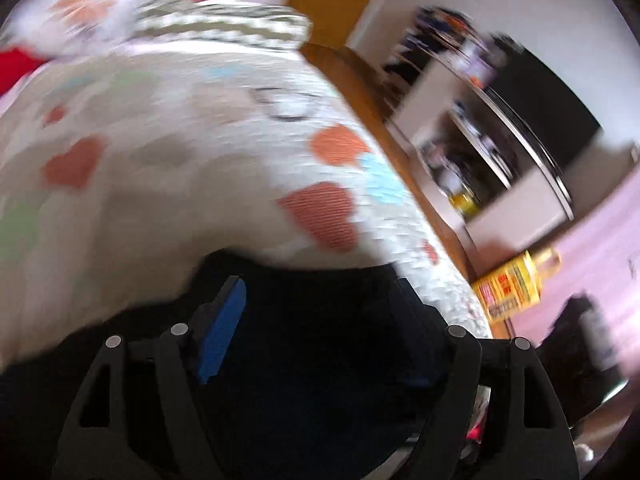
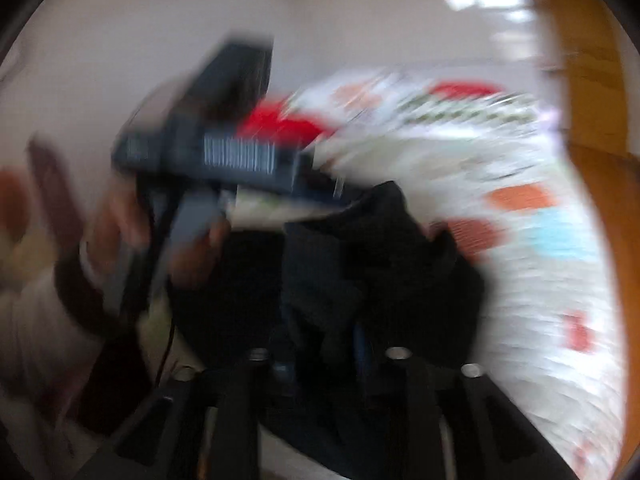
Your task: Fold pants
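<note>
The pants (image 1: 312,344) are dark, nearly black cloth lying on a white quilt with heart patches (image 1: 192,168). In the left wrist view my left gripper (image 1: 320,320) is open, its blue pads (image 1: 224,332) wide apart over the cloth and not pressing it. The right wrist view is heavily blurred. There the pants (image 2: 380,256) rise in a bunch from between the fingers of my right gripper (image 2: 322,360), whose jaws stand apart. A hand (image 2: 192,252) holds the left gripper's housing (image 2: 224,152) up and to the left of that bunch.
A wooden bed frame (image 1: 360,92) borders the quilt on the right. Beyond it stand a shelf unit (image 1: 480,148) with a dark screen and a yellow box (image 1: 508,284) on the pink floor. Red pillows (image 1: 16,68) and patterned bedding (image 1: 224,24) lie at the bed's far end.
</note>
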Demonstrator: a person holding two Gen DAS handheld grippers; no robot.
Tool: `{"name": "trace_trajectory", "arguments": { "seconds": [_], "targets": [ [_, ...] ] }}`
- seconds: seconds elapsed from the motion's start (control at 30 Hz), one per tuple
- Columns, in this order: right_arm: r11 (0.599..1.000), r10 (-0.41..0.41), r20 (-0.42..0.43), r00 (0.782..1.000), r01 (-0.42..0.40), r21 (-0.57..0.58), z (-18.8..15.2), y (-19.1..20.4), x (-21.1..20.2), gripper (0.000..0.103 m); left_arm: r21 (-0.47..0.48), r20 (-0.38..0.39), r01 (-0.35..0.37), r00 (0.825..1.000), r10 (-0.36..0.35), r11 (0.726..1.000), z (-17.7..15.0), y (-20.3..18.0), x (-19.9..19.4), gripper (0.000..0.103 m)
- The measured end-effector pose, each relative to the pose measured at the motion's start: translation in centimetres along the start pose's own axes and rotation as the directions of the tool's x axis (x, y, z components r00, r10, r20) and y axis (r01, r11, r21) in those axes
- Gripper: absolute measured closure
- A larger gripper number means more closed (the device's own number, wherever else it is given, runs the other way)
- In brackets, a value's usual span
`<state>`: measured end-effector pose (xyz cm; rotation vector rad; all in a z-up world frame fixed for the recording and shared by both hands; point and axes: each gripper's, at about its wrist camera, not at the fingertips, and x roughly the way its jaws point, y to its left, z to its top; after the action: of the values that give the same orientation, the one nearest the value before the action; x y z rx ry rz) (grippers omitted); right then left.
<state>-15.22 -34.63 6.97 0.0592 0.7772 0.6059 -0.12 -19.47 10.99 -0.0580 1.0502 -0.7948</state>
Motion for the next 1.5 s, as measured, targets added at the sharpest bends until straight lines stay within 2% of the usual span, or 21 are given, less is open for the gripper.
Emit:
{"name": "trace_trajectory", "arguments": {
  "seconds": [0.07,0.1,0.17,0.3,0.37,0.47,0.57,0.63,0.7,0.73,0.8,0.97,1.1,1.2,1.23,1.27,1.3,1.33,1.37,1.43,1.5],
  "targets": [
    [0.999,-0.020,-0.087,0.996,0.018,-0.029,0.0,0.7,1.8,0.054,-0.038,0.004,-0.037,0.999,0.038,0.999,-1.2,1.5,-1.1,0.028],
    [1.000,-0.015,-0.073,0.997,0.014,-0.024,-0.1,0.7,1.6,0.054,-0.038,0.010,-0.057,0.998,0.058,0.998,-2.0,1.8,-1.5,0.028],
    [0.999,-0.015,0.026,1.000,0.014,0.046,-0.6,-0.4,-0.7,0.054,-0.032,0.016,-0.075,0.997,0.076,0.997,-3.4,1.6,-2.0,0.028],
    [0.965,-0.159,0.126,0.979,0.126,0.231,-2.7,-4.4,-4.6,0.053,-0.030,-0.012,-0.066,0.998,0.066,0.997,-5.7,0.1,-0.7,0.028],
    [0.939,-0.192,0.129,0.973,0.144,0.312,-3.6,-6.0,-5.1,0.053,-0.015,-0.038,-0.070,0.997,0.069,0.997,-7.0,-1.1,0.9,0.028],
    [0.923,-0.199,0.108,0.974,0.148,0.356,-4.8,-6.9,-4.4,0.053,0.015,-0.092,-0.110,0.990,0.111,0.994,-8.3,-2.8,3.4,0.028],
    [0.911,-0.197,0.080,0.977,0.152,0.382,-5.4,-7.4,-3.5,0.053,-0.004,-0.056,-0.153,0.987,0.152,0.988,-8.6,-4.0,4.6,0.017],
    [0.897,-0.205,0.065,0.977,0.161,0.412,-5.6,-7.8,-3.0,0.053,-0.021,-0.047,-0.131,0.990,0.130,0.991,-8.4,-4.7,4.8,0.019],
    [0.887,-0.211,0.087,0.974,0.153,0.435,-5.9,-7.9,-3.6,0.053,-0.005,-0.027,-0.141,0.990,0.141,0.990,-8.2,-5.1,4.4,0.062],
    [0.886,-0.218,0.102,0.971,0.153,0.438,-5.7,-7.7,-4.3,0.053,0.000,-0.038,-0.117,0.992,0.117,0.993,-8.1,-5.1,4.3,0.095],
    [0.889,-0.230,0.124,0.965,0.157,0.430,-5.9,-6.8,-5.6,0.053,-0.025,-0.025,-0.087,0.996,0.087,0.996,-7.8,-4.3,3.3,0.095],
    [0.928,-0.245,0.142,0.959,0.189,0.322,-4.2,-4.2,-6.2,0.053,-0.055,0.068,-0.114,0.991,0.118,0.992,-8.2,-2.1,-0.9,0.098],
    [0.941,-0.238,0.115,0.964,0.200,0.273,-3.2,-3.4,-4.9,0.053,-0.049,0.054,-0.144,0.988,0.146,0.988,-8.6,-1.4,-1.0,0.098],
    [0.935,-0.234,0.102,0.967,0.195,0.297,-3.3,-3.8,-4.3,0.053,-0.129,0.001,-0.059,0.998,0.060,0.990,-9.1,-1.1,0.1,0.096],
    [0.933,-0.232,0.100,0.968,0.191,0.306,-3.5,-3.9,-4.3,0.053,-0.140,-0.020,-0.042,0.999,0.039,0.989,-9.2,-1.2,0.4,0.087],
    [0.930,-0.235,0.097,0.967,0.195,0.313,-3.7,-4.0,-4.4,0.053,-0.140,-0.030,-0.035,0.999,0.031,0.990,-9.5,-1.5,0.7,0.064],
    [0.928,-0.238,0.095,0.967,0.197,0.317,-4.0,-4.1,-4.6,0.053,-0.135,-0.028,-0.036,0.999,0.032,0.990,-9.7,-1.8,0.7,0.052],
    [0.927,-0.237,0.095,0.967,0.196,0.321,-4.3,-4.2,-4.7,0.053,-0.141,-0.018,-0.030,0.999,0.028,0.990,-10.0,-2.0,0.7,0.032],
    [0.926,-0.235,0.096,0.967,0.193,0.324,-4.5,-4.4,-4.9,0.053,-0.151,-0.004,-0.014,1.000,0.013,0.988,-10.3,-2.0,0.4,0.026],
    [0.923,-0.236,0.096,0.967,0.192,0.335,-4.7,-4.8,-5.0,0.053,-0.186,0.017,0.009,1.000,-0.006,0.983,-10.4,-2.0,0.5,0.026],
    [0.919,-0.235,0.100,0.967,0.188,0.346,-4.7,-5.0,-5.0,0.053,-0.194,-0.010,0.002,1.000,-0.004,0.981,-10.3,-2.1,1.4,0.025]
  ]
}}
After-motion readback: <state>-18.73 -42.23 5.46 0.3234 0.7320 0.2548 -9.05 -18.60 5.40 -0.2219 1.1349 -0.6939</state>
